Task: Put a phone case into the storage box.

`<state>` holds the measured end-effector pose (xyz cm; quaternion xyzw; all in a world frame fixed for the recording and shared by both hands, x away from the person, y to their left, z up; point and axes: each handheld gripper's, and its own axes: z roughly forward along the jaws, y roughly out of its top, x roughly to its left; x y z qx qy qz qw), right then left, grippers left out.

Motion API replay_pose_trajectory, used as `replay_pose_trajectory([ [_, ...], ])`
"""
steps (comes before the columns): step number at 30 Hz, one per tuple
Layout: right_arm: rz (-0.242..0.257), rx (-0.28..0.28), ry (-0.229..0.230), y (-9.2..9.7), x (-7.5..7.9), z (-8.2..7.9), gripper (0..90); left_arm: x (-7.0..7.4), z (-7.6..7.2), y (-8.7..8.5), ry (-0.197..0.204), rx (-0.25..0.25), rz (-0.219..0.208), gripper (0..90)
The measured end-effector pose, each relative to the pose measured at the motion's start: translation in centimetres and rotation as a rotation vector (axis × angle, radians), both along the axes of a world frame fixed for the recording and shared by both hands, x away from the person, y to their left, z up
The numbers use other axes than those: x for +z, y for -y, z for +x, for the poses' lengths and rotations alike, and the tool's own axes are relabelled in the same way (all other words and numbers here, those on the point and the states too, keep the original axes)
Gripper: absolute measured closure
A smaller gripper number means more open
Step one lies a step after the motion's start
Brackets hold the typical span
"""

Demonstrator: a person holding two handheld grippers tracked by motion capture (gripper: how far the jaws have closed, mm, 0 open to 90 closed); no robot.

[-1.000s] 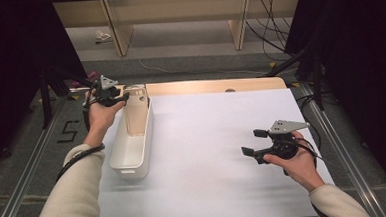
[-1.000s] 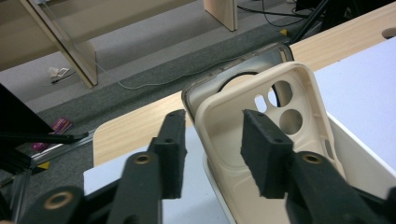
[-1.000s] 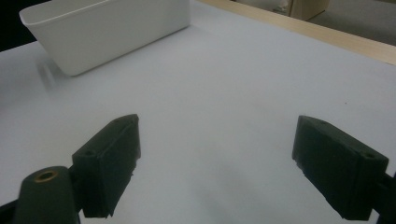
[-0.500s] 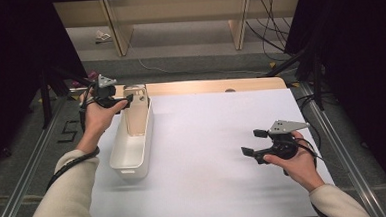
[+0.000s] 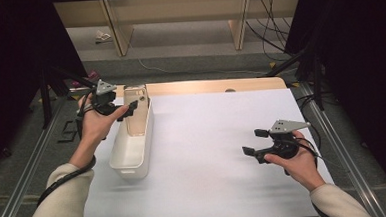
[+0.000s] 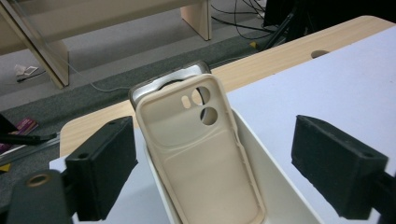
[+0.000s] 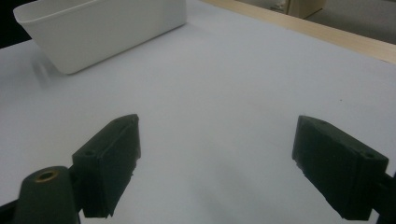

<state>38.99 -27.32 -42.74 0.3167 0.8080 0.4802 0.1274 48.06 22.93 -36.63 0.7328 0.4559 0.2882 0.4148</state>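
Phone case point(image 6: 201, 154) stands on end in the white bin point(image 5: 132, 141), at the bin's far end, top leaning on the end wall, inner side facing the left gripper view. Beige, w/ a grey-edged layer behind it; camera cut-outs near the top.

Left gripper point(image 5: 126, 108) sits just beside the bin's far end. Its jaws have just been opening and now stand wide apart; nothing pinched, the case is beyond them, untouched. Right gripper point(image 5: 253, 141) hovers over bare white table point(image 5: 207, 138), well apart from the bin, jaws spread, empty.

Handling, as a guess: case looks light, thin, prob. a soft rubbery shell, so it'll flex and may twist if pinched at a corner. Not fragile. Matte surface, so grip should hold ok. Best hold: across the long side edges near the top, or over the top rim where it clears the bin wall. Propped upright, it could tip or slide down w/ a nudge.

No brand, label or writing readable on case, bin or grippers.
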Motion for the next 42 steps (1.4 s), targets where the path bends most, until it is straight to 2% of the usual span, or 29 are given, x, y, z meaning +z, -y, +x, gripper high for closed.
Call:
replay_pose_trajectory([
  [3, 0.001, 0.001, 0.003, 0.0, 0.0, 0.0, 16.1, 0.1, -0.7, 0.1, -0.002, -0.014, -0.003, 10.2],
  [6, 0.000, 0.001, 0.004, 0.0, 0.1, 0.0, 16.2, 0.2, -1.6, 0.2, -0.017, -0.033, -0.026, 10.0],
  [12, -0.001, 0.002, 0.003, 0.0, 0.1, 0.0, 16.2, -0.1, -3.5, 0.4, 0.006, -0.066, -0.050, 8.7],
  [18, -0.001, 0.003, 0.004, 0.0, 0.1, 0.0, 16.2, -0.4, -5.1, 0.6, 0.024, -0.085, -0.067, 3.7],
  [23, -0.003, 0.004, 0.005, 0.0, 0.1, -0.1, 16.2, -0.9, -6.3, 1.0, 0.027, -0.107, -0.057, 0.0],
  [42, -0.006, 0.007, 0.005, 0.0, 0.1, -0.2, 16.2, -2.9, -9.7, 2.4, 0.044, -0.151, -0.051, 0.0],
])
